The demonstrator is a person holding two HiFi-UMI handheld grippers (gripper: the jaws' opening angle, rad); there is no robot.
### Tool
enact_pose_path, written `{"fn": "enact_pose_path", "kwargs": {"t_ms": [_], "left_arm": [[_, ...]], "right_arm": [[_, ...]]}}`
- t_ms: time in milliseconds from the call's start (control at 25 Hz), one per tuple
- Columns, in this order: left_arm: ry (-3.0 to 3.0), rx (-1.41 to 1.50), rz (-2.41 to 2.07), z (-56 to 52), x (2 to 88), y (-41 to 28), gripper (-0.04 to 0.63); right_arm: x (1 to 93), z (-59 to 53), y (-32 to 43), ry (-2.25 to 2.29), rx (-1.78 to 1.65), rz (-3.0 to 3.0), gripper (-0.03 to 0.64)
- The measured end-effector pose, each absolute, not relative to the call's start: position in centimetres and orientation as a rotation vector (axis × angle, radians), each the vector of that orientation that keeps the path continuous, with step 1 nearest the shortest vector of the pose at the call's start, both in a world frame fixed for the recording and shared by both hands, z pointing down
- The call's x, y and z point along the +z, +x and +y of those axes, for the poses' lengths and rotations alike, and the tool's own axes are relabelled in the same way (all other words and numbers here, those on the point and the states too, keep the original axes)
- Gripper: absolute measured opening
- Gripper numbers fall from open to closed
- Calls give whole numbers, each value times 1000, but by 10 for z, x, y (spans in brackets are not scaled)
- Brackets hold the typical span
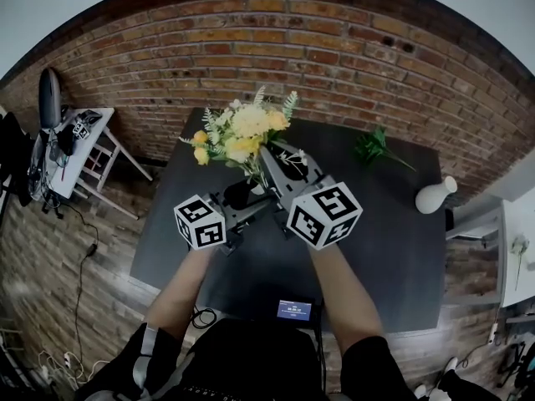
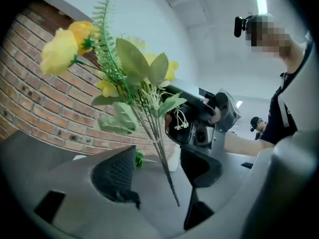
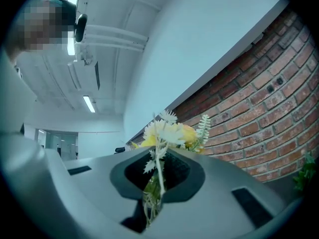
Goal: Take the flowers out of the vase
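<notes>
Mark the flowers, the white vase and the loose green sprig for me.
flowers [image 1: 247,132], head view, on the yellow blooms
white vase [image 1: 433,199], head view, on its body
green sprig [image 1: 374,147], head view, on its leaves

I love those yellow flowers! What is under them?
Green stems, pinched by the right tool. Their bare ends hang between the left tool's open jaws. Something dark below is mostly covered by the tools.

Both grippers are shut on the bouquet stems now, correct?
Not both. The right gripper is shut on the bouquet stems; the left gripper is open, its jaws apart and not pressing them, as the left gripper view shows.
</notes>
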State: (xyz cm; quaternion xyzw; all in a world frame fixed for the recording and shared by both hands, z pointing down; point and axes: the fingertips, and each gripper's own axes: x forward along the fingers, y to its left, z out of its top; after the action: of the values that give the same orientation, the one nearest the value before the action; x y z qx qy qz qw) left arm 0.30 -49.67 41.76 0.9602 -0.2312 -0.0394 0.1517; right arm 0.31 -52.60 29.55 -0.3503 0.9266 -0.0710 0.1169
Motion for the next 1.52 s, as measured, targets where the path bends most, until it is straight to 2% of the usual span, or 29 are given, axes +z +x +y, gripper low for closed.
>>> {"fn": "enact_pose_path", "kwargs": {"t_ms": [120, 280, 640, 800, 920, 1160, 1520], "left_arm": [[2771, -127, -734, -499, 409, 2, 82], [2773, -111, -776, -496, 407, -3, 37], [2806, -14, -980, -482, 407, -31, 23], [2779, -55, -1112, -476, 405, -56, 21], [2777, -60, -1193, -472, 400, -74, 21], [2845, -19, -1236, -431, 388, -92, 21], [2890, -24, -1188, -302, 399, -115, 21]], "right_arm": [[295, -518, 3, -1016, -206, 2710, 31], [295, -510, 9, -1007, -198, 2715, 31], [301, -485, 0, -958, -79, 2841, 35], [306, -469, -4, -922, -113, 2883, 144], [314, -455, -3, -909, -144, 2919, 178], [355, -420, 5, -1016, -191, 2969, 178], [389, -302, -1, -1079, -323, 2936, 176]]}}
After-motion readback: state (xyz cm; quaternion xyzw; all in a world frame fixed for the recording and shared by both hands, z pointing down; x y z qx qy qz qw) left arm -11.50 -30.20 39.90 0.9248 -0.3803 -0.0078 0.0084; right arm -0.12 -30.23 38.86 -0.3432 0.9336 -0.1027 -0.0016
